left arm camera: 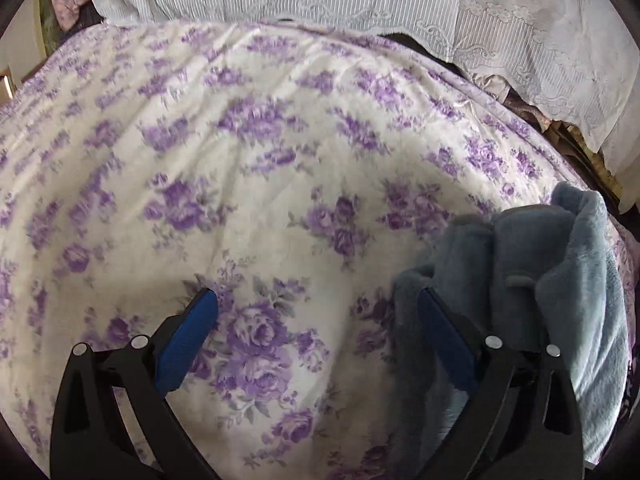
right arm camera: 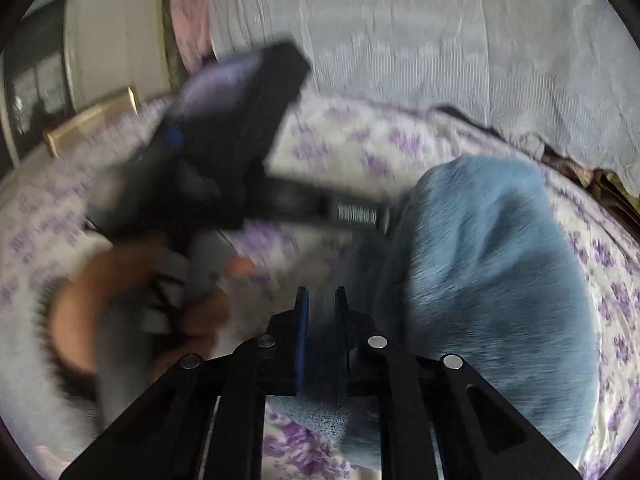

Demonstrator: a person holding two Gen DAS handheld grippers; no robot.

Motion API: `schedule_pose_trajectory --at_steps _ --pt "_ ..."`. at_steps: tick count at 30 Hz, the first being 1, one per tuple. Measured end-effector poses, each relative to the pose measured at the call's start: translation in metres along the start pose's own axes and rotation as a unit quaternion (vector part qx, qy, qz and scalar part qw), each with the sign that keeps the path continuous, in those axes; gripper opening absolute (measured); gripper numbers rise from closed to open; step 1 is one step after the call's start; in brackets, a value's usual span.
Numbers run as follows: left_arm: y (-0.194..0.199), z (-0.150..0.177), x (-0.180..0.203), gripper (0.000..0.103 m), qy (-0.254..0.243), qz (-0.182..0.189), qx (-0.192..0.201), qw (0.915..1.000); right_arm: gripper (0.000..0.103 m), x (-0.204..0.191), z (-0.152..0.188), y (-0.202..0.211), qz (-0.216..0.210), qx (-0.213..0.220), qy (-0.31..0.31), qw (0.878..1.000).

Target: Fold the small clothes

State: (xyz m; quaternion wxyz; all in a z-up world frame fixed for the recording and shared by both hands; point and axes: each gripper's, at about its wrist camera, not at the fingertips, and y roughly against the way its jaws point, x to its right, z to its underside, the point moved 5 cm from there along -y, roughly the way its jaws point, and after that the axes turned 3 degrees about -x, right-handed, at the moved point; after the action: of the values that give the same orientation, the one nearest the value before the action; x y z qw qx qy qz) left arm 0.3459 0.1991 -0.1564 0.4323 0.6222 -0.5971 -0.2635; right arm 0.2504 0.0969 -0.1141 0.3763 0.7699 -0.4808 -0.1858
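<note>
A fluffy blue-grey garment [left arm camera: 532, 280] lies bunched on the purple-flowered bedspread [left arm camera: 260, 140], at the right of the left wrist view. My left gripper [left arm camera: 318, 304] is open and empty, its right finger [left arm camera: 440, 320] against the garment's left edge. In the right wrist view the same garment [right arm camera: 492, 280] fills the right half. My right gripper [right arm camera: 320, 300] is shut on a fold of its edge, fabric showing between the narrow jaws. The left gripper's body and the hand holding it [right arm camera: 132, 308] show blurred at the left.
A white lace curtain [left arm camera: 360, 0] hangs behind the bed. Dark and brown items [left arm camera: 560, 128] sit at the bed's far right edge. A pink cloth [right arm camera: 188, 12] and a wooden bed frame [right arm camera: 92, 116] are at the far left.
</note>
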Motion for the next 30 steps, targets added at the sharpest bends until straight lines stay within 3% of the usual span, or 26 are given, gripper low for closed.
schedule_pose_trajectory --at_steps 3,7,8,10,11,13,15,18,23,27,30 --pt "-0.006 0.002 -0.003 0.098 -0.007 -0.015 0.001 0.9999 0.013 -0.009 0.008 0.009 -0.011 0.011 0.029 0.999" --pt "-0.002 0.002 0.000 0.098 -0.015 -0.015 0.008 0.9997 0.015 -0.011 0.007 0.081 -0.012 0.107 0.067 0.992" --pt "0.001 0.003 0.001 0.098 -0.017 -0.013 0.009 0.9997 0.019 -0.004 0.006 0.096 -0.016 0.120 0.061 0.991" --pt "0.009 0.003 0.002 0.097 -0.017 -0.006 0.015 0.9997 0.041 0.012 0.008 0.115 -0.012 0.131 0.051 0.990" --pt "0.014 0.003 0.002 0.097 -0.017 -0.002 0.020 0.9997 0.044 0.022 0.014 0.124 0.001 0.136 0.048 0.989" --pt "0.028 0.003 0.003 0.098 -0.017 0.004 0.035 0.9992 0.062 0.048 0.026 0.136 0.027 0.144 0.046 0.988" --pt "0.036 0.002 0.005 0.098 -0.017 0.012 0.043 0.9989 0.069 0.068 0.042 0.133 0.038 0.122 0.050 0.991" --pt "0.036 0.005 0.013 0.098 -0.028 0.013 0.040 0.9987 0.070 0.091 0.060 0.121 0.108 0.108 0.068 0.986" --pt "0.030 0.015 0.030 0.098 -0.055 0.006 0.031 0.9980 0.070 0.164 0.082 0.121 0.097 0.101 -0.081 0.987" --pt "0.034 0.019 0.044 0.098 -0.076 0.008 0.036 0.9964 0.070 0.217 0.112 0.124 0.088 0.085 -0.196 0.973" --pt "0.031 0.023 0.051 0.098 -0.088 0.002 0.034 0.9956 0.073 0.254 0.135 0.115 0.056 0.070 -0.294 0.952"
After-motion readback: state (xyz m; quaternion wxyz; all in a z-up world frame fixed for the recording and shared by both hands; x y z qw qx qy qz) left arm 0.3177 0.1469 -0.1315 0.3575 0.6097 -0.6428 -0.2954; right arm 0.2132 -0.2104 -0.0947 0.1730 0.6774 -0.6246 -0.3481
